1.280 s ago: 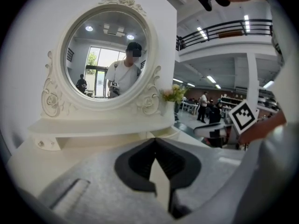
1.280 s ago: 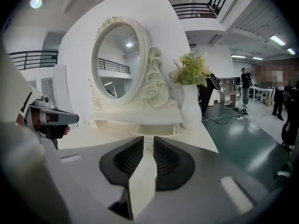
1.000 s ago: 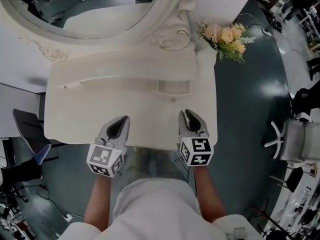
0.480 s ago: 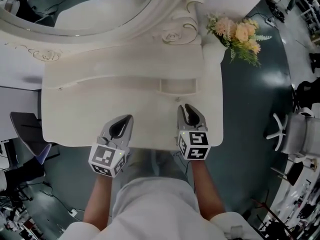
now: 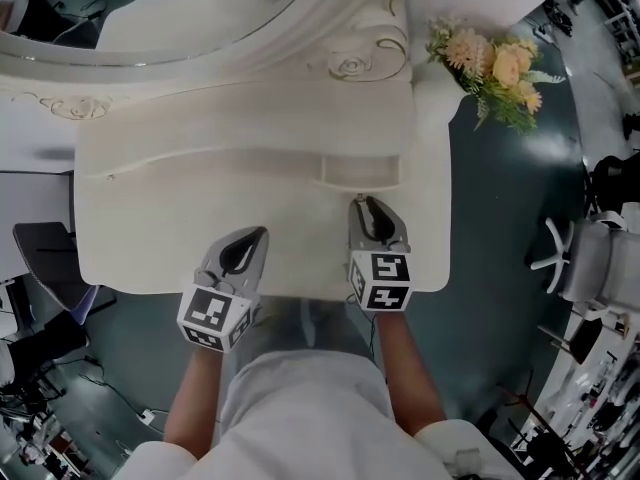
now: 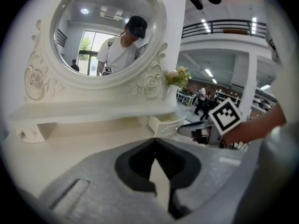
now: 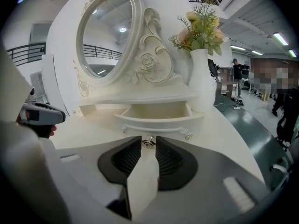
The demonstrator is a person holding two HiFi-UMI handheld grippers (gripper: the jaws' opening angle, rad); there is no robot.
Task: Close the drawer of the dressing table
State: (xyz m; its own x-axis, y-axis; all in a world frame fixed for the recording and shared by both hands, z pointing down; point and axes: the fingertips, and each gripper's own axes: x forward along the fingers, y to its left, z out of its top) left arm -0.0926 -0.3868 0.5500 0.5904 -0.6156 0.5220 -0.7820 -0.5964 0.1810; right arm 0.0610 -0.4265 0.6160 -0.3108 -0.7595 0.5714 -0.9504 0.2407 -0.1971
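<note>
Nearest me, the left gripper [image 6: 154, 140] has its grey, black-padded jaws pressed tip to tip on nothing. It hangs over the bare front of the dressing table [image 5: 200, 228], well off to the left of the drawer in the head view.

The right gripper [image 5: 366, 204] is the busy one, its jaws nearly together and pinching a small shiny knob [image 7: 148, 143]. The pads cover most of the knob, so its shape is hard to make out.

Just behind sits the drawer [image 7: 161, 124], pulled out and empty, with a curved cream front and a moulded rail.

Further back there's the oval mirror [image 7: 105, 36] in a carved, scrolled frame, cut off at the top of the head view. At upper right stands a smooth white vase [image 7: 202, 83] with flowers [image 7: 198, 27].
</note>
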